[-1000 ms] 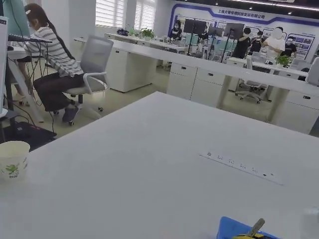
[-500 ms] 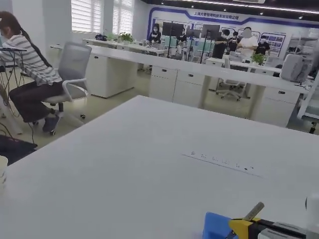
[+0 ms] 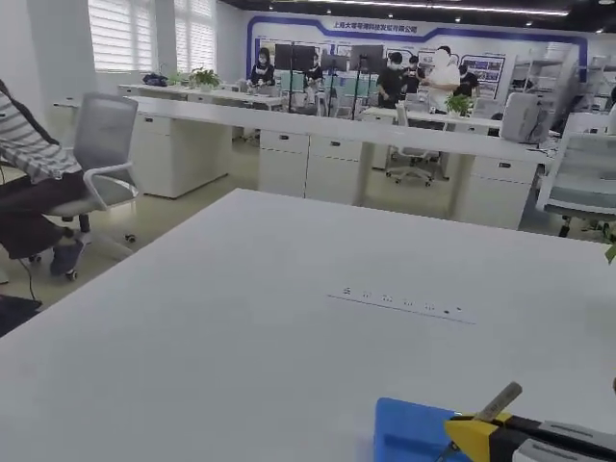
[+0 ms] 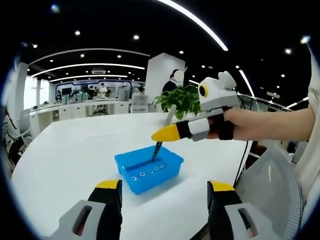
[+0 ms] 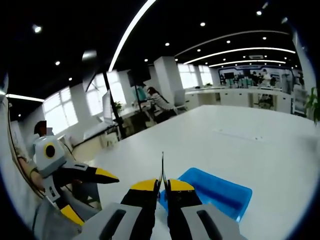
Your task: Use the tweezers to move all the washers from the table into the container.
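Since a second ago my head has turned to the right. The cup that stood at the table's (image 3: pixel 241 318) left has slid out of the head view, and the seated person (image 3: pixel 29 178) is now cut by the left border. More of the blue tray (image 3: pixel 409 428) and my right gripper (image 3: pixel 476 435) shows at the bottom than before. The things themselves look unmoved; it is the camera that shifted.

My right fingers are pressed together on the tweezers (image 4: pixel 158 146), whose shank runs up between them. The points reach down into the tray, above the bottom near its middle. I cannot tell whether they touch it. The washers (image 4: pixel 146 173) lie in a short row inside the tray, along the wall nearer my left gripper (image 4: pixel 165 187). My left fingers stand wide apart with nothing between them, hovering short of the tray and clear of it.

The tray sits close to the table edge on my side, its long walls skewed to that edge. Past it the white top runs bare to the socket strip (image 3: pixel 399 304) and on to the far edge, so there is plenty of room ahead and to the left. A mesh chair (image 4: pixel 272 182) stands just off the edge at my right arm's side
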The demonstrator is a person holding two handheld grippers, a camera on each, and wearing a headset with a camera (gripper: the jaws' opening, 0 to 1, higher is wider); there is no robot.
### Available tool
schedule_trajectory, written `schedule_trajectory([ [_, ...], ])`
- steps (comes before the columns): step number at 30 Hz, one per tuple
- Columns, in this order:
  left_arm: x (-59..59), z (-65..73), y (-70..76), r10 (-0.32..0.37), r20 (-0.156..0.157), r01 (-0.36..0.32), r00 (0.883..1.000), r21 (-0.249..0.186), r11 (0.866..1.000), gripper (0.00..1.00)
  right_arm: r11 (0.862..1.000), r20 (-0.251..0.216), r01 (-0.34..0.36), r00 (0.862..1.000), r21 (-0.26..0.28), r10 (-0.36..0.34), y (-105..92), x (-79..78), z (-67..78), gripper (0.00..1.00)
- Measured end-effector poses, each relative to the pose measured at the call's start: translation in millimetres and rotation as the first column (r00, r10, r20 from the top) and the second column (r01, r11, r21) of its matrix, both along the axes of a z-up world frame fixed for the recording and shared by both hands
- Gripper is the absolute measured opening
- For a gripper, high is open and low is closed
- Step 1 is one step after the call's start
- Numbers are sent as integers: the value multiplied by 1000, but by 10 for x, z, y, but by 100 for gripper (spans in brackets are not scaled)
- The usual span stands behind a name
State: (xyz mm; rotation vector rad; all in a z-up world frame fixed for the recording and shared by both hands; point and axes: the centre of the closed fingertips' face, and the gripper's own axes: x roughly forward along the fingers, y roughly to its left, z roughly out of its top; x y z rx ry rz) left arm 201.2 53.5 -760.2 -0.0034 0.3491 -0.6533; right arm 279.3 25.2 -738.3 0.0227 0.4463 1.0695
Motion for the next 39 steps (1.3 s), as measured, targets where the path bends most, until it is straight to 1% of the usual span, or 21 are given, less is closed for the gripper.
schedule_trajectory([
  [3, 13, 24, 37, 15, 5, -15, 1000, -4, 1000, 68, 1000, -9, -20, 1000, -8, 20, -86, -92, -42, 4],
  [5, 11, 39, 42, 22, -15, -22, 1000, -39, 999, 65, 1000, -23, -26, 999, -16, 26, -148, -142, -80, 4],
  [8, -4, 45, 39, 12, -31, -13, 999, -51, 999, 61, 999, -36, -44, 998, -21, 43, -217, -225, -132, 4],
  [9, -14, 34, 28, 4, -40, -6, 999, -54, 999, 60, 998, -40, -53, 998, -27, 52, -228, -264, -152, 4],
  [10, -57, 21, -15, -32, -58, 29, 998, -65, 997, 60, 997, -42, -60, 997, -41, 58, -250, -302, -191, 4],
  [11, -75, 22, -34, -50, -59, 45, 997, -74, 996, 59, 996, -43, -69, 997, -48, 67, -265, -326, -213, 4],
  [14, -132, 2, -35, -64, -94, 54, 994, -102, 993, 53, 991, -43, -110, 993, -77, 107, -314, -419, -269, 4],
  [17, -148, 56, -11, -58, -91, 47, 994, -123, 991, 49, 977, -33, -177, 984, -121, 174, -359, -528, -312, 4],
  [19, -163, 98, -23, -69, -99, 55, 993, -137, 989, 46, 962, -30, -229, 973, -147, 227, -389, -602, -335, 4],
  [23, -186, 212, -131, -125, -86, 113, 988, -132, 985, 37, 932, -44, -325, 946, -160, 322, -434, -734, -351, 4],
  [24, -194, 231, -166, -143, -84, 132, 986, -123, 984, 35, 921, -50, -351, 936, -170, 347, -448, -770, -364, 4],
  [26, -207, 288, -272, -194, -73, 186, 978, -103, 977, 32, 897, -39, -386, 921, -214, 387, -503, -808, -400, 4],
  [27, -208, 326, -336, -215, -70, 207, 974, -101, 973, 31, 881, -31, -410, 909, -236, 415, -527, -840, -417, 4],
  [29, -210, 401, -462, -255, -64, 247, 965, -110, 963, 29, 849, -38, -459, 884, -261, 466, -561, -936, -440, 4],
  [31, -210, 458, -566, -286, -54, 278, 957, -115, 954, 28, 822, -32, -495, 861, -283, 507, -587, -1003, -455, 3],
  [32, -222, 492, -657, -322, -46, 315, 946, -114, 942, 28, 798, -37, -523, 842, -299, 538, -613, -1053, -477, 3],
  [34, -238, 530, -772, -363, -39, 356, 931, -115, 927, 29, 776, -37, -549, 823, -310, 567, -640, -1104, -492, 3],
  [35, -241, 546, -841, -388, -32, 382, 921, -111, 917, 29, 758, -43, -574, 805, -311, 592, -658, -1157, -500, 3],
  [36, -248, 545, -887, -407, -34, 402, 913, -107, 910, 28, 757, -46, -580, 802, -300, 596, -662, -1181, -493, 4],
  [37, -262, 527, -953, -437, -40, 432, 899, -89, 897, 27, 752, -55, -591, 795, -292, 604, -679, -1216, -488, 4],
  [39, -283, 498, -1039, -473, -43, 470, 880, -59, 880, 27, 742, -57, -600, 787, -298, 614, -707, -1245, -494, 4],
])
